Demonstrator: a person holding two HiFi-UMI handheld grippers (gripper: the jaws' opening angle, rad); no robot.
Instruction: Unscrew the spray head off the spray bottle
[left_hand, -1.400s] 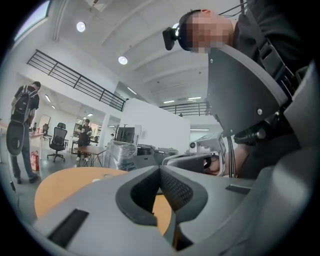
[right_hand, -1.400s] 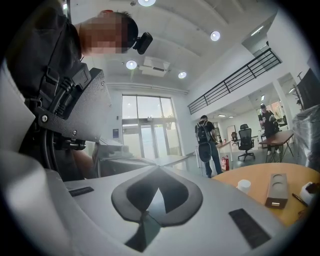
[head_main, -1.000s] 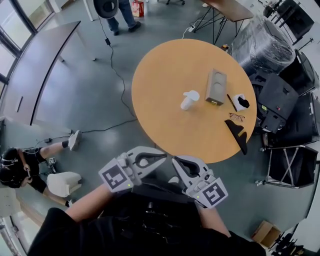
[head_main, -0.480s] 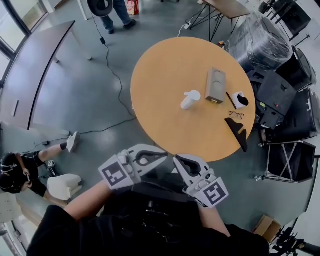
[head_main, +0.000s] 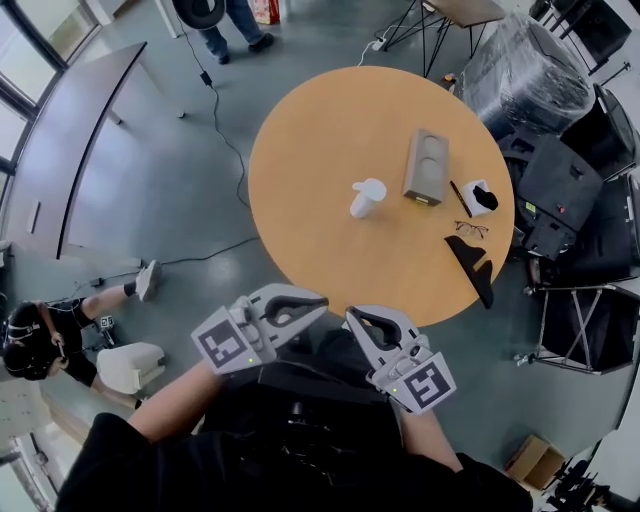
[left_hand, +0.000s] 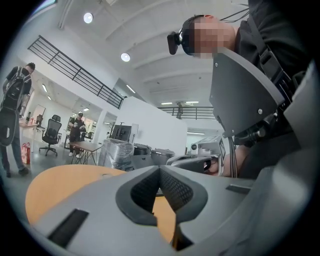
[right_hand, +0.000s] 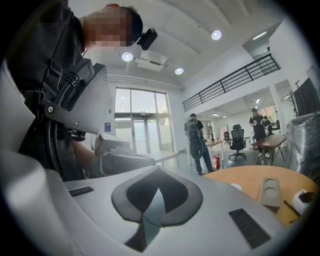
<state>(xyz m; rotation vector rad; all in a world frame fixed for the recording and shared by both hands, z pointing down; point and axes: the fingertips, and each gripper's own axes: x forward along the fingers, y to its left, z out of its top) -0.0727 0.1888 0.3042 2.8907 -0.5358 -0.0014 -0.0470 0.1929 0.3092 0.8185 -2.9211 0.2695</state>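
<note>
1. Table (head_main: 320, 235): round, with an orange-brown top. It bears every item below except the grippers.
2. Left gripper (head_main: 320, 301): held off the table's near edge, well apart from the bottle. In the left gripper view (left_hand: 160, 170) its ribbed pads are pressed together, with nothing between them.
3. Right gripper (head_main: 351, 319): just beside the left one, also off the near edge. Its jaws (right_hand: 158, 174) are likewise closed and empty.
4. Tray (head_main: 426, 167): grey-brown and oblong, with two round recesses, lying just right of the bottle.
5. Spray bottle (head_main: 365, 198): small and all white, with a squat cylindrical body. It stands upright near the table's centre. The spray head (head_main: 370, 187) is on top, wider than the body and overhanging it.
6. Glasses (head_main: 471, 229): thin-framed, lying near the table's right edge.
</note>
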